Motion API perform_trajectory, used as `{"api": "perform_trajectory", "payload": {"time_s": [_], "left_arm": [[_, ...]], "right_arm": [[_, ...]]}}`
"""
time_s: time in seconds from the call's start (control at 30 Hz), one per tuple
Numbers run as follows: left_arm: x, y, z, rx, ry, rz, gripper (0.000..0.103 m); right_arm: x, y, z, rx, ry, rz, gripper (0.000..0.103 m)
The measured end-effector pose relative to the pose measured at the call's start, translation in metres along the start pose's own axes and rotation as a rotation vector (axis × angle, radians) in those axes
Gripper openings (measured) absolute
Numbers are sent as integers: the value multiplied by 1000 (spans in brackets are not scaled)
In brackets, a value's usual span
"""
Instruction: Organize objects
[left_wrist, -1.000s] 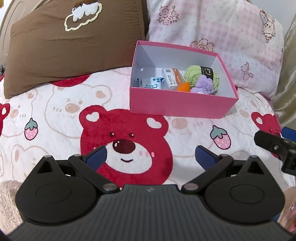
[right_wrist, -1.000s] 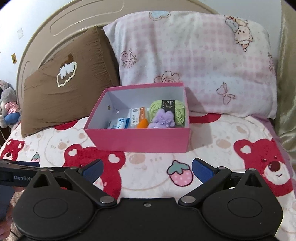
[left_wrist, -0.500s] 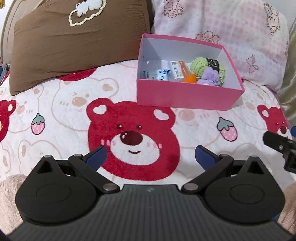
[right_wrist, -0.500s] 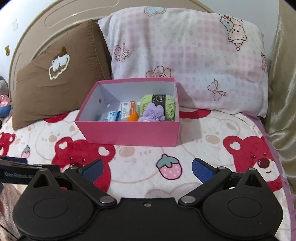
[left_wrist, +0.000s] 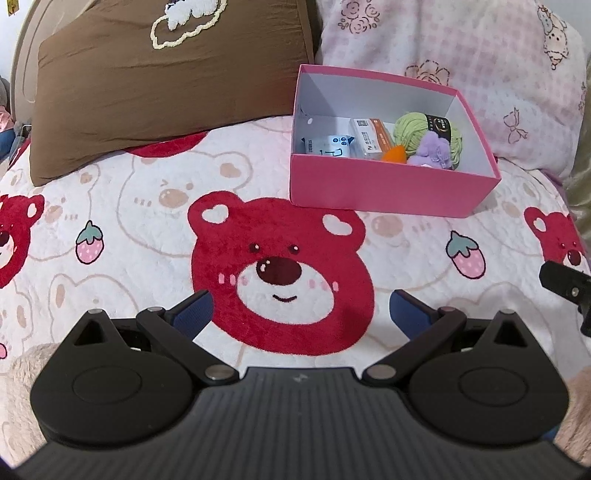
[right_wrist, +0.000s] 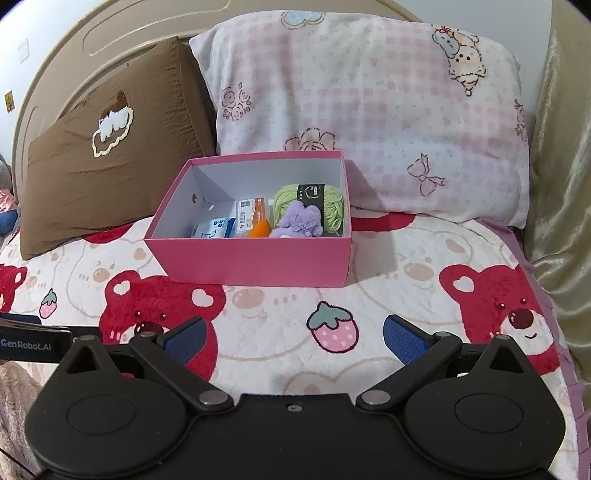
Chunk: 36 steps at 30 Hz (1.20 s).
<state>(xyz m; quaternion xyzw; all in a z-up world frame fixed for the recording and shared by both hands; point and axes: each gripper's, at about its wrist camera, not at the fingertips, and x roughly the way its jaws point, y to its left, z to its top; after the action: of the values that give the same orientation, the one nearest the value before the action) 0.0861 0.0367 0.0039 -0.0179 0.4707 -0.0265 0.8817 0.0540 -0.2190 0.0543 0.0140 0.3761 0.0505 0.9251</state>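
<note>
Pink box (left_wrist: 388, 192) now nearer, brown pillow (left_wrist: 166, 92) behind, jaws spread.

Two low wrist views over the bedspread (left_wrist: 110, 206), facing the headboard-side pillows, sharing the pink box (right_wrist: 255, 262).

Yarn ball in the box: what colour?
Light green yarn ball with a black label band, clearest in the right wrist view.
</note>
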Motion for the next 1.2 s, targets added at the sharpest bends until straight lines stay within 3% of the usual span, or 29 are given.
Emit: {"api": "perform_trajectory", "payload": {"time_s": [0.6, 1.2], "left_arm": [[1, -6, 2, 16, 6, 70, 103], [0, -16, -1, 60, 3, 75, 103]], "right_arm": [[6, -3, 0, -3, 25, -7, 103], [12, -9, -1, -5, 39, -15, 103]]}}
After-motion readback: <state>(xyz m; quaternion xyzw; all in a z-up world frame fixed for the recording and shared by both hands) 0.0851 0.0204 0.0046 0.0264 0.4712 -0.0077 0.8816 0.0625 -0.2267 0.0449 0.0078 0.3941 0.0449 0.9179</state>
